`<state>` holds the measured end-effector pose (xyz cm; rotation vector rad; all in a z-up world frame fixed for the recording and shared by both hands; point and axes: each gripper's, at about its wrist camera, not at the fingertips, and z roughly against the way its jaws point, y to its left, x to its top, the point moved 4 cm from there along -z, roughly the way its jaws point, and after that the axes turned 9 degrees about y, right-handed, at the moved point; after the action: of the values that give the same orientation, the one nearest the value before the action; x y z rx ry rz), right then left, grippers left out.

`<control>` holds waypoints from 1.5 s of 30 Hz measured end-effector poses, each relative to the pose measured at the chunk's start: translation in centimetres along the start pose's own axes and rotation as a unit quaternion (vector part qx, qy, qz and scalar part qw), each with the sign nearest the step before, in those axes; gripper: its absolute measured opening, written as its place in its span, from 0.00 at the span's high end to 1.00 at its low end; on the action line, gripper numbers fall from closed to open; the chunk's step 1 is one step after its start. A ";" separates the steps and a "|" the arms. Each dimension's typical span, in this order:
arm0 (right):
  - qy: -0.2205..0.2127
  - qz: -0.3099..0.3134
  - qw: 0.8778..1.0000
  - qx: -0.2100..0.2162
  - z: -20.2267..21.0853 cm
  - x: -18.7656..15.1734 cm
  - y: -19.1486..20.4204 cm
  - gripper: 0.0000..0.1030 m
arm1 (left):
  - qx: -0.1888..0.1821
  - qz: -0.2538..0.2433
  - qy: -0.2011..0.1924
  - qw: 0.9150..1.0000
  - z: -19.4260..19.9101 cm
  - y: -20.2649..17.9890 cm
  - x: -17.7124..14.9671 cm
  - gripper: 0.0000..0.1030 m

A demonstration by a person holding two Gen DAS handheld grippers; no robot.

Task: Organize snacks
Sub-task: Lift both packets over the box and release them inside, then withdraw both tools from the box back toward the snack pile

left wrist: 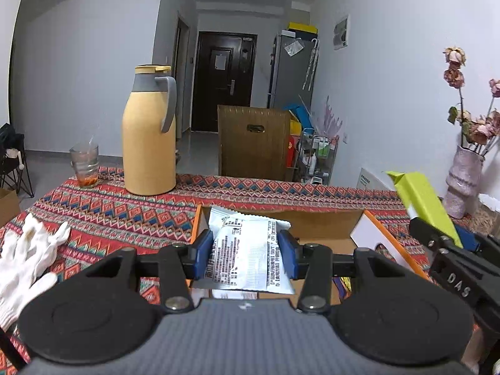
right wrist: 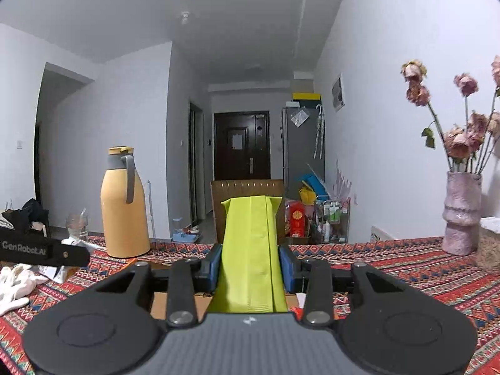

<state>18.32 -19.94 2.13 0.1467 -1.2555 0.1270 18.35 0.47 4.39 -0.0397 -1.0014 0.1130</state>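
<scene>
A white packet (left wrist: 247,256) is clamped in the left gripper (left wrist: 247,257), a green packet (right wrist: 250,259) in the right gripper (right wrist: 250,265), both above the box (left wrist: 325,223); placing them down neatly is judged next.

Left gripper (left wrist: 247,251): black arms, blue pads (left wrist: 203,250), two big round black discs, a grey ribbed body with a small white mark, and shiny silver screws. Right gripper (right wrist: 250,267): built the same, with black arms, blue pads (right wrist: 215,265), silver screws. White letters "DAS" on its side; "GenRobot.AI" on the left one's.
</scene>
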 end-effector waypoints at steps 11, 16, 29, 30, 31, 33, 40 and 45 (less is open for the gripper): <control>0.038 -0.015 0.999 0.005 -5.2 -1.2 -0.8 0.64 | 0.009 0.013 0.002 1.000 -5.1 1.1 0.5 0.55; 0.056 0.006 0.998 -0.009 -6.0 -2.3 -0.1 0.64 | 0.006 0.012 0.009 1.000 -5.6 1.1 0.1 0.55; 0.099 -0.038 0.994 -0.038 -7.4 -3.0 -1.9 0.00 | 0.009 0.018 0.001 1.000 -5.8 0.9 -0.9 0.00; 0.096 -0.046 0.993 -0.041 -7.2 -3.0 -2.3 0.00 | 0.014 0.021 -0.002 1.000 -5.7 1.0 -1.0 0.00; 0.098 -0.054 0.993 -0.042 -7.1 -3.0 -2.5 0.00 | 0.014 0.021 0.000 1.000 -5.7 1.0 -1.0 0.00; 0.108 -0.070 0.991 -0.040 -7.1 -3.2 -3.0 0.00 | 0.011 0.024 0.005 1.000 -5.7 1.0 -1.2 0.00; 0.116 -0.076 0.990 -0.040 -6.5 -3.4 -3.1 0.00 | 0.013 0.026 0.008 1.000 -5.5 1.1 -1.5 0.00; 0.115 -0.075 0.990 -0.041 -6.2 -3.3 -3.1 0.00 | 0.013 0.035 0.011 0.999 -5.0 1.2 -1.4 0.00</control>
<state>23.64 -21.91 -2.97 0.1504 -1.0134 -0.0380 21.71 1.60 0.39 -0.0526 -0.9774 0.1892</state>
